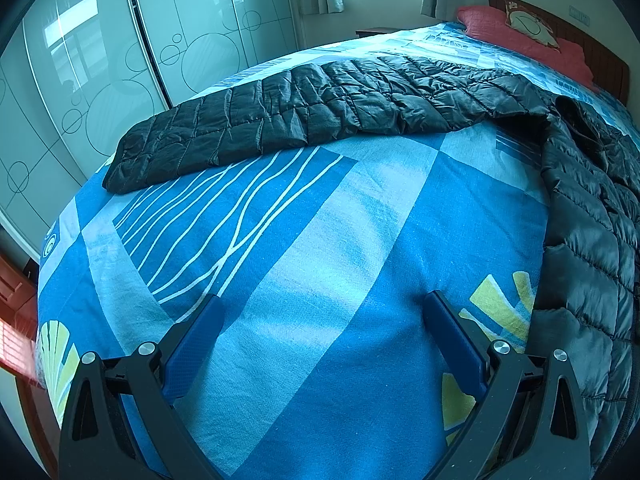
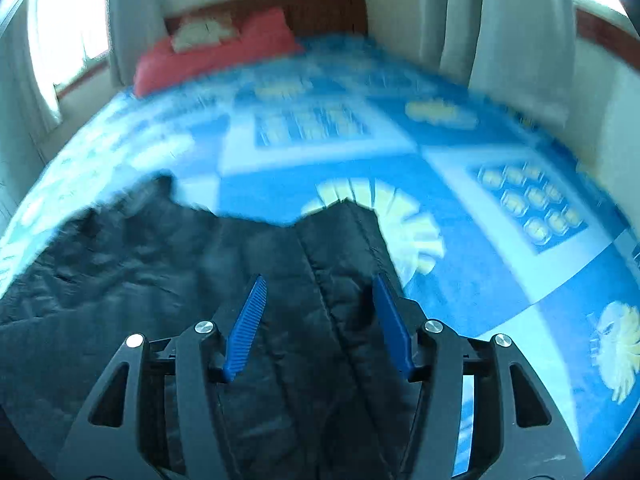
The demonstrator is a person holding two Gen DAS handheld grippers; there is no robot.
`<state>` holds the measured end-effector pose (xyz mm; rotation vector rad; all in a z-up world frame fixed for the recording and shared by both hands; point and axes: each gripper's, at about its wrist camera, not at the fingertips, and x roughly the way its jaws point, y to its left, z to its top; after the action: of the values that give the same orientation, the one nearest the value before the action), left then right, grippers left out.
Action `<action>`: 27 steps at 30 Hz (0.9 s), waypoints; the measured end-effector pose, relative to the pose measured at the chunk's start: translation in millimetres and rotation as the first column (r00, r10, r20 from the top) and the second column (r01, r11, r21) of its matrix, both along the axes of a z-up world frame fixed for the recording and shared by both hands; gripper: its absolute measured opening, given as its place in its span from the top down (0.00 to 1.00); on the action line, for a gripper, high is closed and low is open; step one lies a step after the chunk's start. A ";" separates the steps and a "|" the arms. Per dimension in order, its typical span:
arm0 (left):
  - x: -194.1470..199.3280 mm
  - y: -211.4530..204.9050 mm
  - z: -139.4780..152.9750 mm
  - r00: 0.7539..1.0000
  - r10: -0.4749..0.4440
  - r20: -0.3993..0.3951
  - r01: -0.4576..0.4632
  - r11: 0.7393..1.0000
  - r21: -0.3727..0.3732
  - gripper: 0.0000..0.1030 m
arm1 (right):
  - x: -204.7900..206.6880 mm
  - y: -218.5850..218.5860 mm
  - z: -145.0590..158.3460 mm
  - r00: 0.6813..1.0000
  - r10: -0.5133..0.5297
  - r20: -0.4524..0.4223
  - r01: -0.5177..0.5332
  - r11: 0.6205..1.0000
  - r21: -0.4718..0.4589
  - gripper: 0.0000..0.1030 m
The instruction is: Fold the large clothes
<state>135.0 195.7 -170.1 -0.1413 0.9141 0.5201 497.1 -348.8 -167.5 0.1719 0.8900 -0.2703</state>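
A black quilted puffer jacket lies spread on a bed with a blue patterned cover (image 1: pixel 320 240). In the left wrist view one sleeve (image 1: pixel 280 116) stretches out to the left and the jacket body (image 1: pixel 588 240) runs down the right edge. My left gripper (image 1: pixel 324 304) is open and empty over bare bed cover, below the sleeve. In the blurred right wrist view the jacket (image 2: pixel 160 280) fills the lower left. My right gripper (image 2: pixel 320 284) is open above the jacket's front, near its zipper edge (image 2: pixel 320 256); nothing is between the fingers.
Red pillows (image 1: pixel 520 32) and a wooden headboard (image 2: pixel 320 8) are at the far end of the bed. Sliding glass wardrobe doors (image 1: pixel 100 80) stand along the left side. Curtains (image 2: pixel 520 40) and windows line the walls.
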 end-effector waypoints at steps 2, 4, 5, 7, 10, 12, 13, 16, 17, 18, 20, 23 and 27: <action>-0.1 0.3 -0.1 1.000 0.000 0.000 0.000 1.000 -0.002 0.04 | 2.9 0.7 -14.7 1.000 0.006 0.000 -0.006 1.000 -0.021 0.44; -0.3 -0.6 0.1 1.000 0.000 0.001 0.000 1.000 -0.001 0.04 | 4.3 4.3 -13.3 1.000 0.013 -0.007 -0.013 0.999 -0.041 0.43; 0.0 0.1 -0.1 1.000 0.000 0.000 0.000 1.000 -0.001 0.04 | 3.3 4.6 -9.6 1.000 0.013 -0.007 -0.013 0.999 -0.042 0.43; -0.1 -0.4 -0.2 1.000 0.000 0.001 0.000 1.000 -0.001 0.04 | -6.1 7.6 3.2 1.000 0.002 0.020 -0.001 1.000 -0.023 0.43; -0.3 -1.2 -0.1 1.000 0.000 0.000 0.000 1.000 0.000 0.04 | -35.5 26.2 26.1 0.994 0.029 0.108 -0.031 0.999 0.018 0.42; -0.7 -0.9 -0.1 1.000 0.000 0.001 0.000 1.000 0.000 0.04 | -50.4 42.2 33.4 0.988 0.069 0.138 -0.072 0.997 0.014 0.39; -0.6 -1.0 -0.1 1.000 0.000 0.001 0.000 1.000 0.000 0.04 | -58.7 52.9 33.3 0.985 0.090 0.150 -0.091 0.996 -0.001 0.38; -0.5 -0.9 -0.2 1.000 0.000 0.002 0.000 1.000 0.000 0.04 | -61.0 68.2 8.8 0.989 0.125 0.077 -0.128 0.991 0.029 0.38; -0.8 -1.4 -0.1 1.000 0.000 0.001 0.000 1.000 0.001 0.04 | -57.9 70.7 -3.1 0.991 0.125 0.042 -0.126 0.992 0.025 0.38; -0.8 -1.2 -0.2 1.000 0.000 0.001 0.000 1.000 0.001 0.04 | -55.5 73.2 -14.8 0.992 0.127 0.024 -0.127 0.992 0.006 0.36; -0.8 -1.3 -0.3 1.000 0.000 0.001 0.000 1.000 -0.001 0.04 | -55.8 80.4 -13.8 0.992 0.121 0.031 -0.120 0.992 -0.035 0.35; -1.0 -0.4 -0.7 1.000 0.000 0.003 0.000 1.000 -0.004 0.04 | -71.1 92.6 5.1 0.990 0.122 0.073 -0.122 0.993 -0.009 0.35; -1.3 -1.5 -0.7 1.000 0.001 0.002 -0.001 1.000 -0.001 0.04 | -99.9 110.1 10.5 0.982 0.161 0.098 -0.161 0.987 0.000 0.35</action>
<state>133.7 194.1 -170.8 -0.1432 0.9124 0.5202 397.2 -238.7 -157.0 0.1188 0.8026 -0.1066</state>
